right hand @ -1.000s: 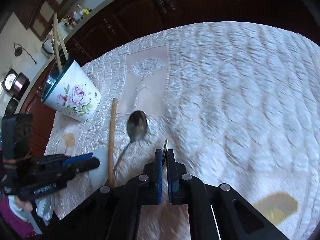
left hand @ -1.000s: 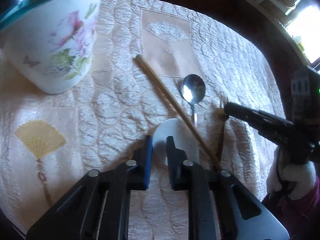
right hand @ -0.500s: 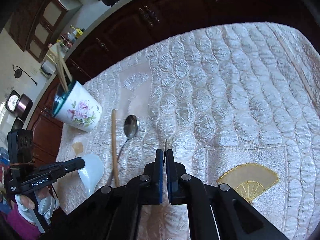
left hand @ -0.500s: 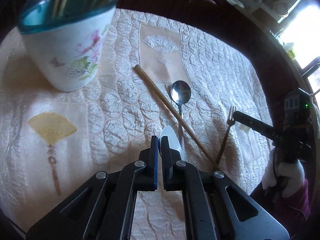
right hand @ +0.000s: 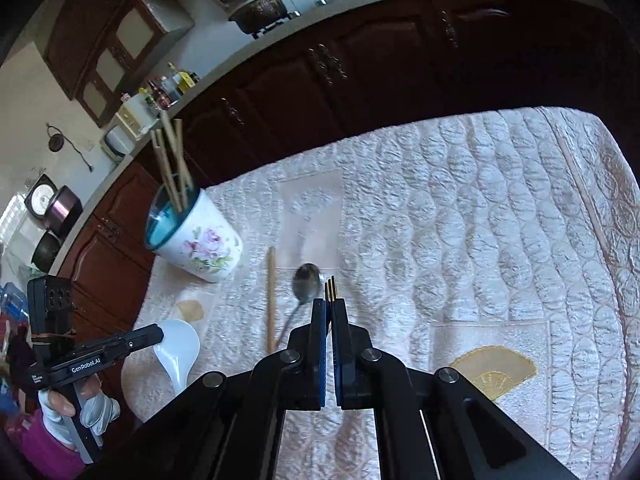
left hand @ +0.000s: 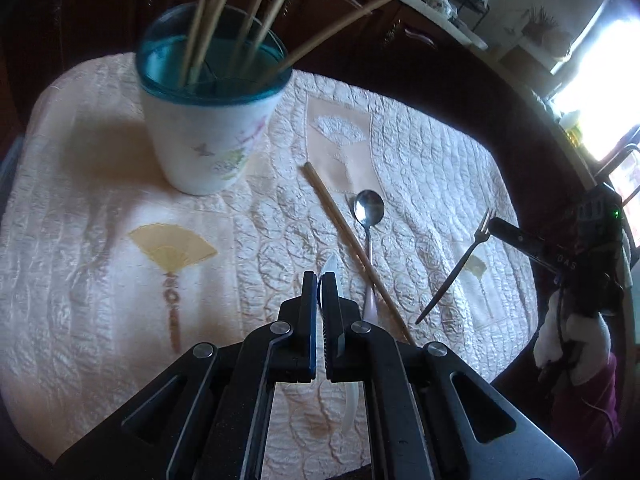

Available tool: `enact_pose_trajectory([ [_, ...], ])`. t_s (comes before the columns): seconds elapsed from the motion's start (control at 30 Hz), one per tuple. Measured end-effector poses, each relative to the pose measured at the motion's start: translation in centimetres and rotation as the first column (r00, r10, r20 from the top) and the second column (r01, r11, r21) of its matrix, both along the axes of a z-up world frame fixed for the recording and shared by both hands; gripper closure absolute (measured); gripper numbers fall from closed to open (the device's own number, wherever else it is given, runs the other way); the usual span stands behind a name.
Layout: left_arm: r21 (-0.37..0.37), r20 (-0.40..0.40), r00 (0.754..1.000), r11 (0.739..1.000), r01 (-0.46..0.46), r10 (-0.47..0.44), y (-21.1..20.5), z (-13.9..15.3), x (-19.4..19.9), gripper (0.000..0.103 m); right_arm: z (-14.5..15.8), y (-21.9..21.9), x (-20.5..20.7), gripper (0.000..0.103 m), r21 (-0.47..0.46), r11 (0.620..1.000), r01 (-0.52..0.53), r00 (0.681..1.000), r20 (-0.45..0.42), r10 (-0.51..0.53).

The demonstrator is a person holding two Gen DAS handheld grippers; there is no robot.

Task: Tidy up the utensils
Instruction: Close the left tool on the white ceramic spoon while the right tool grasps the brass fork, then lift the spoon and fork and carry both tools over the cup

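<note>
Fingers on glossy white spoon

home kitchen: wooden cabinets, stove pot, counter bottles.

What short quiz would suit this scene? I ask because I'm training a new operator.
1. What does the left gripper grip?
2. True or false: the metal spoon lies in the cup.
3. The right gripper grips: A metal spoon, B fork, C nothing.

Key: 1 the white spoon; 2 false, it lies on the cloth; 3 B.
</note>
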State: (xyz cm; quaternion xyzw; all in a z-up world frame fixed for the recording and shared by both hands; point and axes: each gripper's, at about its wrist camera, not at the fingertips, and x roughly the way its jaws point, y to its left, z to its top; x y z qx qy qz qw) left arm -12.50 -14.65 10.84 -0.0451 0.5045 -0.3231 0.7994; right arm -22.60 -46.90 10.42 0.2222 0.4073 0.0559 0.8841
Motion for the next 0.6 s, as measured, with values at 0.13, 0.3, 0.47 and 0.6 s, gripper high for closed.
enact_pose_trajectory([
  [0.13,-0.017,0.046,0.999,1.0,-0.023,0.024,1.4,1.9,-0.3,0.102,1.5,1.3,0.4,0.101,-0.016,1.0,-0.025,0.999,0.028,0.026],
  [0.3,-0.014,0.105,0.993,0.998,-0.056,0.058,2.6,3.7,-0.5,0.102,3.0,3.0,1.1,0.101,-0.028,0.998,-0.059,0.997,0.057,0.06],
  [0.47,0.008,0.15,0.985,0.997,-0.083,0.081,3.2,4.6,-0.7,0.102,4.1,4.7,1.8,0.101,-0.04,0.995,-0.092,0.992,0.08,0.095],
  [0.6,0.013,0.178,0.979,0.995,-0.101,0.097,3.8,5.1,-0.8,0.102,4.6,6.1,2.5,0.101,-0.052,0.991,-0.12,0.988,0.088,0.125],
])
